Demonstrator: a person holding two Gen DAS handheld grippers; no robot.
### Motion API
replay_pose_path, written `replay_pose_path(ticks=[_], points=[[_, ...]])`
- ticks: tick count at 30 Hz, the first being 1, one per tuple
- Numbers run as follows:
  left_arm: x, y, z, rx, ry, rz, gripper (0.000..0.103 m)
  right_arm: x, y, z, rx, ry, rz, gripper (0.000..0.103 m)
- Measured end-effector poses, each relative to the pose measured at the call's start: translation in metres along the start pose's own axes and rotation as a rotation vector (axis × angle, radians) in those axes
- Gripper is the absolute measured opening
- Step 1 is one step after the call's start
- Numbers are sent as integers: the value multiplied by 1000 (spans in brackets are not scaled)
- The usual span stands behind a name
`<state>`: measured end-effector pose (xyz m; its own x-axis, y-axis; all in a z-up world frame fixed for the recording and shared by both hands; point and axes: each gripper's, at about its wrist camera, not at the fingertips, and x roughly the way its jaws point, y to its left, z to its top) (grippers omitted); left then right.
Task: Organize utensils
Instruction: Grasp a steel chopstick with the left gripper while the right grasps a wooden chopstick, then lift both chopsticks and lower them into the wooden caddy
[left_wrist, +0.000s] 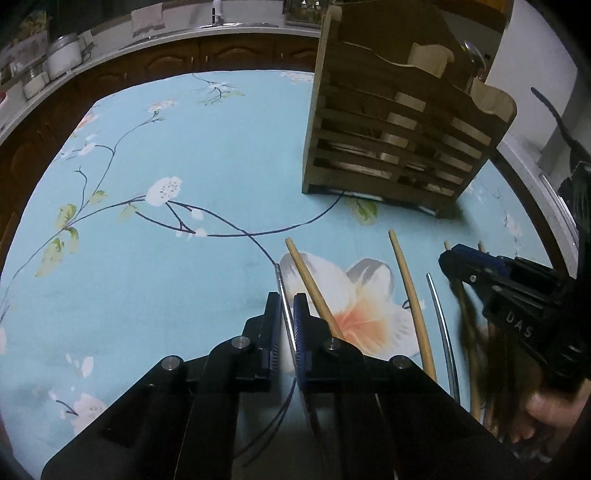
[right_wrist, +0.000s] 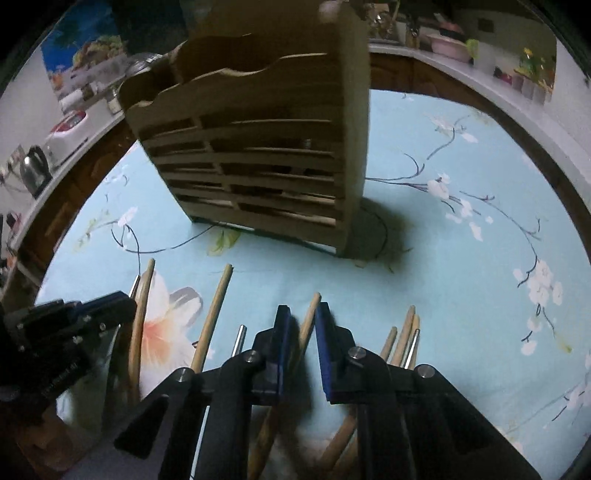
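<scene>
A slatted wooden utensil holder (left_wrist: 395, 147) stands on the blue floral tablecloth (left_wrist: 184, 147); it also shows in the right wrist view (right_wrist: 266, 158). Several wooden chopsticks (left_wrist: 410, 299) and metal chopsticks (left_wrist: 441, 317) lie in front of it. My left gripper (left_wrist: 286, 314) is shut on a thin metal chopstick (left_wrist: 282, 291); a wooden chopstick (left_wrist: 310, 284) lies just right of it. My right gripper (right_wrist: 303, 328) straddles a wooden chopstick (right_wrist: 308, 325), jaws close around it, low over the cloth. It appears at the right of the left wrist view (left_wrist: 480, 269).
Kitchen counters with pots (left_wrist: 62, 55), a kettle (right_wrist: 35, 170) and jars ring the table beyond dark wood cabinets (left_wrist: 221, 55). More chopsticks (right_wrist: 406, 336) lie right of my right gripper. A hand (left_wrist: 546, 410) holds the right gripper.
</scene>
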<state>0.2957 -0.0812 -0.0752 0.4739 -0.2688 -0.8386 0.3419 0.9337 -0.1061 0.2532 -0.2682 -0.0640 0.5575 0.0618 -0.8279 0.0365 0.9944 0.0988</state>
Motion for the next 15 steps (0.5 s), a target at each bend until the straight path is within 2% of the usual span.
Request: replay_pose_path(ticks=[4, 6, 15], points=[[-3, 4, -2, -20, -1, -28, 4, 0, -5, 1, 25, -7, 16, 9], [-6, 10, -4, -50, 4, -54, 4, -3, -11, 0, 67, 1, 69, 6], [-62, 21, -23, -127, -85, -152, 4, -63, -17, -13, 125, -106, 180, 5]])
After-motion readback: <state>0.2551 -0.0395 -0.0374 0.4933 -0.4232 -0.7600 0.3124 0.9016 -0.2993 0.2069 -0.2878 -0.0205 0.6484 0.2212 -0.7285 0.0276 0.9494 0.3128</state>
